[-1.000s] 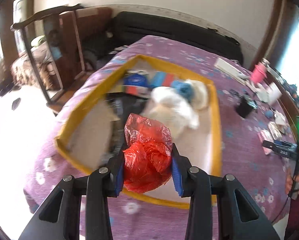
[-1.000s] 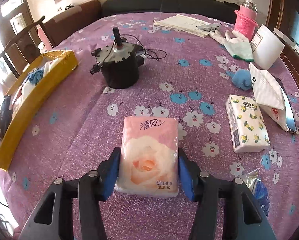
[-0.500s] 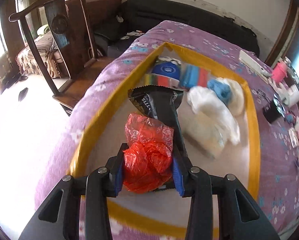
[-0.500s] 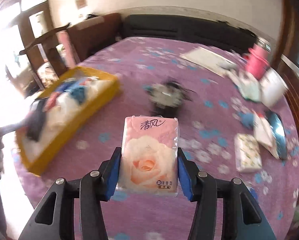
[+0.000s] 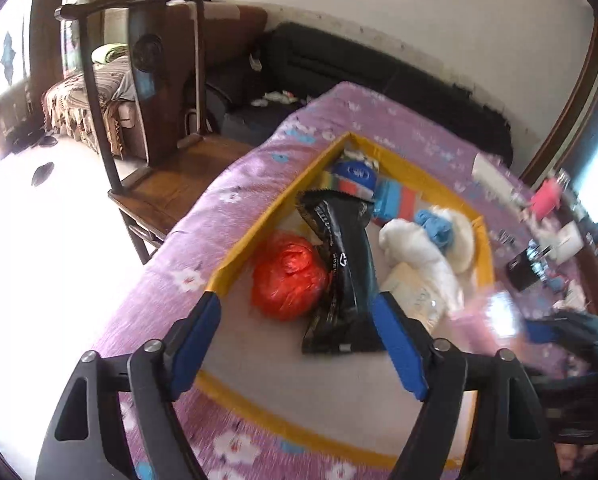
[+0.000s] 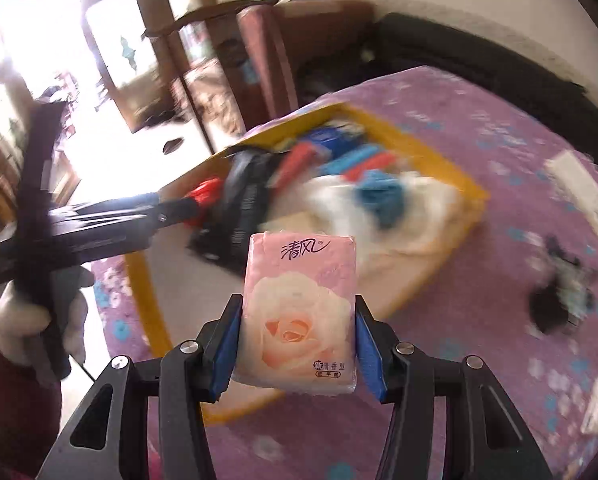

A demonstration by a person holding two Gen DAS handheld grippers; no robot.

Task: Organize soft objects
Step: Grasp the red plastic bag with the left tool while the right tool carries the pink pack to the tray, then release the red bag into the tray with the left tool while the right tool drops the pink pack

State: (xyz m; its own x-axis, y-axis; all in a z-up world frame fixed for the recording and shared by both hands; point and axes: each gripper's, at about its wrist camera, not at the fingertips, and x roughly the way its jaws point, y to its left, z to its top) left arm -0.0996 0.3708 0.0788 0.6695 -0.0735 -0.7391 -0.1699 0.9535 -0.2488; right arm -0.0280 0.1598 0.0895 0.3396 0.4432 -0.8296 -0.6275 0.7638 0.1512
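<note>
The crumpled red plastic bag [image 5: 286, 278] lies on the floor of the yellow-rimmed tray [image 5: 255, 236], beside a black snack packet [image 5: 345, 268]. My left gripper [image 5: 299, 332] hovers over the tray's near part, its jaws opening, with nothing pressed between the pads. White soft bundles [image 5: 419, 252] and a blue cloth [image 5: 435, 226] lie further right in the tray. My right gripper [image 6: 297, 344] is shut on a pink tissue pack [image 6: 299, 308] printed with a rose, held above the tray's near corner [image 6: 147, 304]. The left gripper [image 6: 171, 208] shows blurred in the right wrist view, reaching into the tray.
The tray sits on a purple flowered tablecloth [image 5: 187, 248]. A dark wooden chair [image 5: 159, 128] stands off the table's left edge. A black device [image 6: 555, 304], a pink cup [image 5: 545, 202] and small packs lie on the table to the right. A gloved hand [image 6: 39, 320] grips the left tool.
My left gripper has let go of the red bag, which now lies in the tray. The right gripper has swung left with the tissue pack from mid-table to over the tray.
</note>
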